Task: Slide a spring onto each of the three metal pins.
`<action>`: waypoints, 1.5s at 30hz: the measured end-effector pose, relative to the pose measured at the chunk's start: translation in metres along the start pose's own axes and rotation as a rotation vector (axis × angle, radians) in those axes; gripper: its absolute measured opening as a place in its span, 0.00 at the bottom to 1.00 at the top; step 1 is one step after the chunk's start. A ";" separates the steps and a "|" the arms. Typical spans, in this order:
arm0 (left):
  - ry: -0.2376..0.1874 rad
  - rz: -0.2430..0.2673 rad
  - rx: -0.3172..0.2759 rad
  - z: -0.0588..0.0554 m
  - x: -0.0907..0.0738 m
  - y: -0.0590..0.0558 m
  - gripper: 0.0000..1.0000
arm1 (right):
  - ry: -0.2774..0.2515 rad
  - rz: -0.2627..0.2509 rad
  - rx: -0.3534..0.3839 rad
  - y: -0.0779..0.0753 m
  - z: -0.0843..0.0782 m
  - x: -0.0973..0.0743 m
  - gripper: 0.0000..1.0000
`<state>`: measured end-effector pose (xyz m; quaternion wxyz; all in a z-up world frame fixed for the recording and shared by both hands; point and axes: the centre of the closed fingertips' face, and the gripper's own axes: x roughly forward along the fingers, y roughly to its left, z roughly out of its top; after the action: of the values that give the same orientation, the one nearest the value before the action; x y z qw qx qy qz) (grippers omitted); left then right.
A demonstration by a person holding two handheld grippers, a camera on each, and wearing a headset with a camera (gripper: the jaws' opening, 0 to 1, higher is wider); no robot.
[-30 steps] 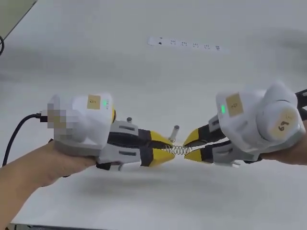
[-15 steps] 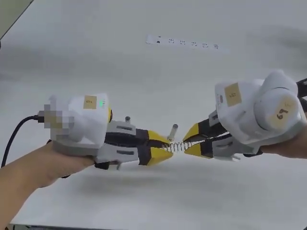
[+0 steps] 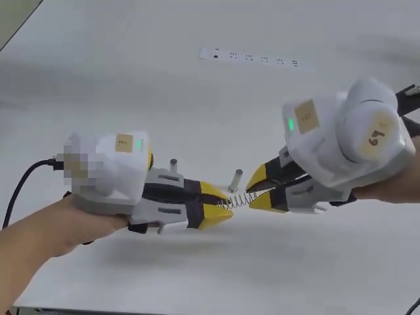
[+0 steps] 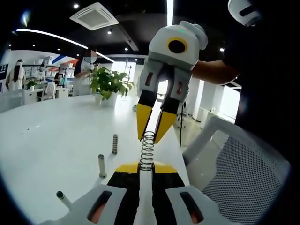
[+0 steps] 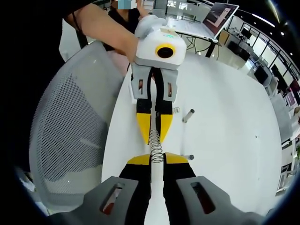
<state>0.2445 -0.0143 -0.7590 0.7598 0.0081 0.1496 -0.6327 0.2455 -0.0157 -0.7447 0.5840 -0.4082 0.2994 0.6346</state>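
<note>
My left gripper (image 3: 220,211) and my right gripper (image 3: 257,191) meet almost tip to tip above the table. The thin silver coil spring (image 3: 237,199) spans the gap between them, clear of the surface. The left's yellow-tipped jaws are pressed together on one end of the coil. The right's jaws narrow to a tight V and pinch the other end. In the left gripper view the spring runs straight from my own tips up into the right's.

Beneath it lies a plain white tabletop (image 3: 197,111), smooth, with a soft shadow under the grippers. Three short grey metal pins (image 4: 115,144) stand on it in a loose row just beside the spring, each one bare. A long white power strip (image 3: 256,59) lies well back on the table, and a black cable (image 3: 16,190) trails from the left gripper.

The room is an open office with a dark ceiling, bright strip lights and a square ceiling vent (image 4: 95,15). A leafy green potted plant (image 4: 108,83) sits at the table's far end. A grey mesh chair (image 4: 239,173) stands at the table's edge. In the right gripper view an open laptop (image 5: 220,16) rests on a farther desk.
</note>
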 end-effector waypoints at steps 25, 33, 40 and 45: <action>0.049 0.009 0.057 -0.009 0.014 0.004 0.00 | 0.025 0.031 -0.054 0.004 0.019 0.004 0.05; 0.061 0.002 0.074 -0.012 0.018 0.001 0.00 | 0.032 0.049 -0.046 0.008 0.022 0.008 0.06; 0.061 0.004 0.082 -0.013 0.016 0.001 0.00 | 0.034 0.054 -0.041 0.011 0.024 0.006 0.05; 0.050 0.004 0.082 -0.010 0.015 0.000 0.01 | 0.023 0.056 -0.040 0.010 0.026 0.004 0.05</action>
<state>0.2449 -0.0263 -0.7724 0.7560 0.0552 0.1425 -0.6364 0.2315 0.0073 -0.7359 0.5543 -0.4186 0.3048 0.6517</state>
